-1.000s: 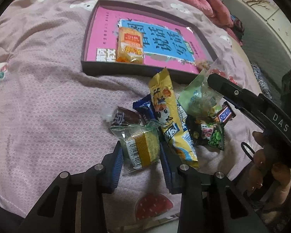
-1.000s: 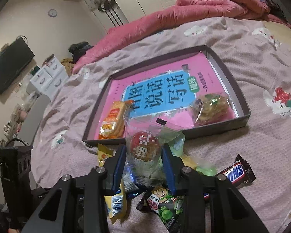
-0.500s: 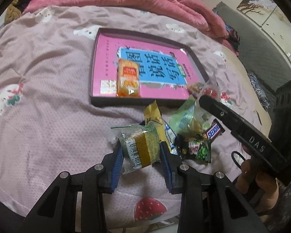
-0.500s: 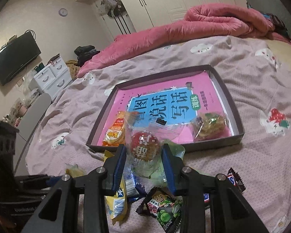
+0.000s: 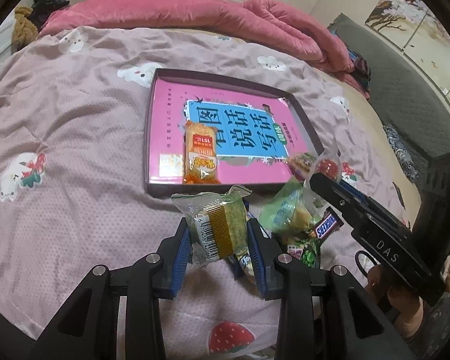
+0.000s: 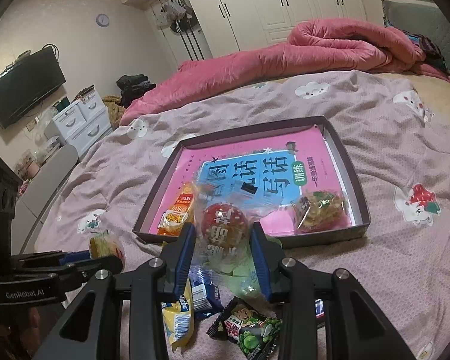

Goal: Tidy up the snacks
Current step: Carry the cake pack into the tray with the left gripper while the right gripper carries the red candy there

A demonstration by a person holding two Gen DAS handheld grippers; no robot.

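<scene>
Blue-padded, the left gripper point(image 5: 219, 240) was clamped on a green-wrapped cake point(image 5: 217, 228), held above the mauve bedspread point(image 5: 75, 150) just short of the dark tray point(image 5: 151, 138). Rightward, the right gripper point(image 6: 222, 249) pinched a clear packet with a red ball point(image 6: 225, 228) over the loose snack pile point(image 6: 249, 327).

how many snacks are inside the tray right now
2: an orange packet at the near left of the tray, a clear-wrapped snack at its near right. None looks hidden.
</scene>
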